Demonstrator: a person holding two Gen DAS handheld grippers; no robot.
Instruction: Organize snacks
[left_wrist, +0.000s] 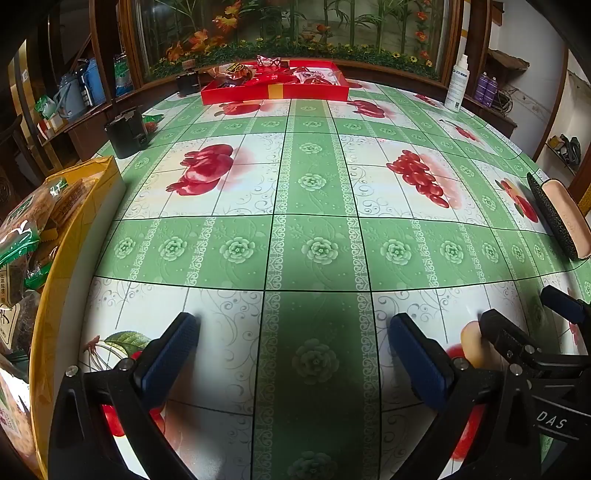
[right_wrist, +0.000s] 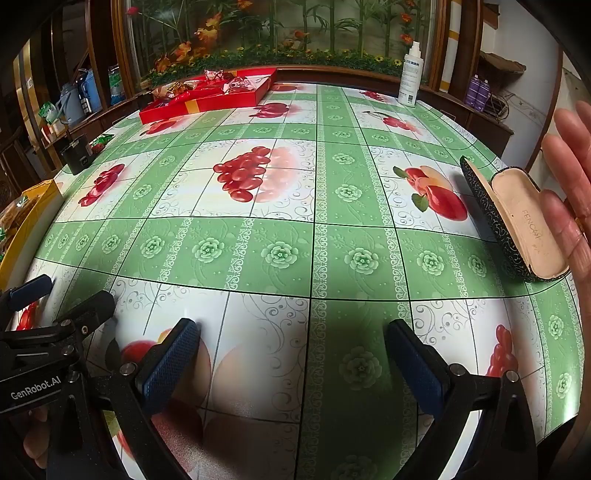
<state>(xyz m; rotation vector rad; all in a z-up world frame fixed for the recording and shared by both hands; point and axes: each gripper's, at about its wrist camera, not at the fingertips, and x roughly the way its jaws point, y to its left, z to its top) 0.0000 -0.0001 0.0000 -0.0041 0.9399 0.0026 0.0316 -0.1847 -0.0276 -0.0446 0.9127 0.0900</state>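
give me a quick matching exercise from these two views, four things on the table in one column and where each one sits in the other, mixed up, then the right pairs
Things:
1. red tray
2. yellow box
3. white spray bottle
4. glasses case

Places, as the cameras look across the table:
A. right edge, lying open
B. far side, snacks inside
C. far right corner, standing upright
D. left edge, packets inside

Pairs: 1-B, 2-D, 3-C, 4-A

Left gripper (left_wrist: 293, 354) open (empty); tablecloth (left_wrist: 314, 251) below.
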